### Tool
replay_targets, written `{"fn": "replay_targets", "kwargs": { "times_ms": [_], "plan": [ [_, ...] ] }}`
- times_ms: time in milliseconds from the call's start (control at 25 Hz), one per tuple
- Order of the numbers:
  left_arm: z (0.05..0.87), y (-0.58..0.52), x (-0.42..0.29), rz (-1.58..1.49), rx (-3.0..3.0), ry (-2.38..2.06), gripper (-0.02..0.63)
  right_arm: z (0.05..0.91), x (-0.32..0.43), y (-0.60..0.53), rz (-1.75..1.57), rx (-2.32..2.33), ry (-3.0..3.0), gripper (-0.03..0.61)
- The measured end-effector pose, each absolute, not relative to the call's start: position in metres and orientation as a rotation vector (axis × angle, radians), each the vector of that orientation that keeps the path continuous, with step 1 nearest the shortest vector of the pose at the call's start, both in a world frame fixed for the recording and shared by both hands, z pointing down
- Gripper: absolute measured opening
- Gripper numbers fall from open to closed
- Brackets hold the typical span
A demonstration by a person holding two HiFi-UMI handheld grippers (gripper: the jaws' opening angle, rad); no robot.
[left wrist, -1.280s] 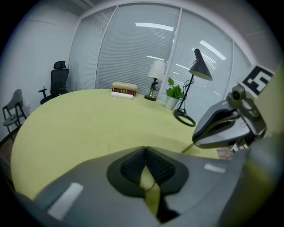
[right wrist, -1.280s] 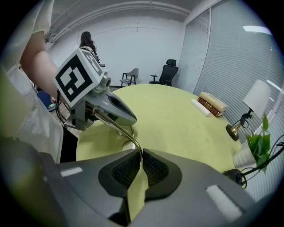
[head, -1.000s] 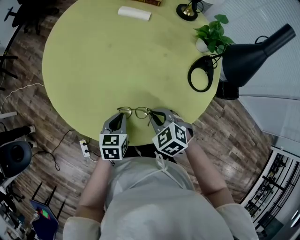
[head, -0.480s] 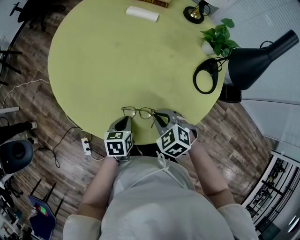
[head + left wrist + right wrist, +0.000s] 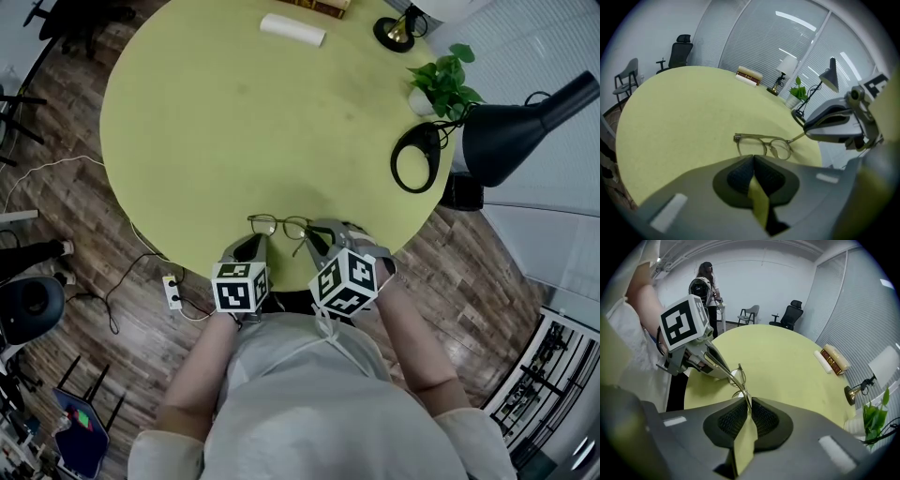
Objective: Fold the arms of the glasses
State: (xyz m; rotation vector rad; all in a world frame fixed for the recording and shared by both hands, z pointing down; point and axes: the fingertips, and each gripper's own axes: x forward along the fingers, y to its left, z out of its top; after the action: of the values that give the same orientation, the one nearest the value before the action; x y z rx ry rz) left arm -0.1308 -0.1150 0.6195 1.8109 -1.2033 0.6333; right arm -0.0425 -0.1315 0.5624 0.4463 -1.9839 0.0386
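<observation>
Thin-framed glasses (image 5: 278,226) sit near the front edge of the round yellow-green table (image 5: 234,122). My right gripper (image 5: 314,236) is at their right end. In the right gripper view the right arm (image 5: 744,390) runs between the pads at the tip of my right gripper (image 5: 747,403); the pads still touch it as the jaws start opening. My left gripper (image 5: 253,242) is just in front of the left lens. In the left gripper view the pads of my left gripper (image 5: 753,158) meet with nothing showing between them. The glasses (image 5: 764,146) lie just beyond.
A black desk lamp (image 5: 525,112), its ring-shaped base (image 5: 414,159) and a potted plant (image 5: 441,84) stand at the table's right rim. A white roll (image 5: 292,30) and a small brass lamp (image 5: 394,33) are at the far edge. A person (image 5: 705,282) stands beyond the table.
My left gripper has sunk a little and rolled slightly beside the left lens. The glasses and my right gripper stay where they were.
</observation>
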Motion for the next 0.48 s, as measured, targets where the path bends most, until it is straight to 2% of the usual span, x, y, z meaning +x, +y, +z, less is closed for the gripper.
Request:
{"fn": "replay_targets", "kwargs": {
  "times_ms": [320,480],
  "plan": [
    [0.619,-0.116,-0.131,0.636,1.831,-1.197,0.006,0.574,-0.065,-0.138,0.101,0.410,-1.996,0.032],
    [0.620,-0.116,-0.129,0.671,1.856,-1.185,0.006,0.581,-0.074,-0.140,0.026,0.355,-1.953,0.026]
  ]
}}
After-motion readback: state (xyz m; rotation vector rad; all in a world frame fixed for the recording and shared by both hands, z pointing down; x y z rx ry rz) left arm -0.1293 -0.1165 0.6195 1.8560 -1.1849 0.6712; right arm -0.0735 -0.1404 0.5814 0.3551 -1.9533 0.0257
